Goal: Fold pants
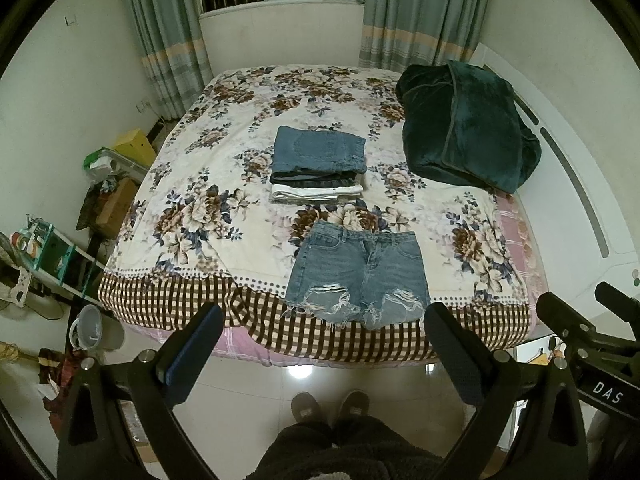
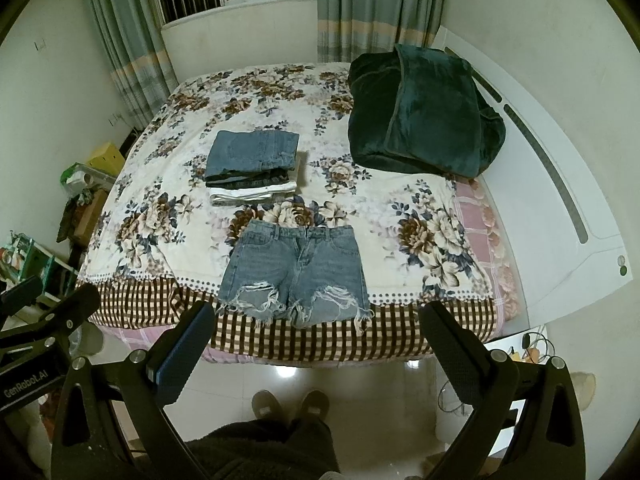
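Note:
A pair of ripped blue denim shorts [image 1: 358,274] lies flat at the near edge of the bed, waistband away from me, frayed hems hanging over the checked border; it also shows in the right wrist view [image 2: 296,272]. Behind it sits a stack of folded clothes [image 1: 318,164], jeans on top and white cloth below, also in the right wrist view [image 2: 252,168]. My left gripper [image 1: 324,322] is open and empty, held above the floor in front of the shorts. My right gripper [image 2: 318,322] is open and empty, beside it at the same distance.
The bed [image 1: 192,184] has a floral cover. A dark green blanket [image 1: 466,128] is heaped at its far right by the white headboard [image 1: 580,200]. Shelves and clutter [image 1: 60,248] stand on the left. My slippered feet [image 1: 330,404] stand on the tiled floor.

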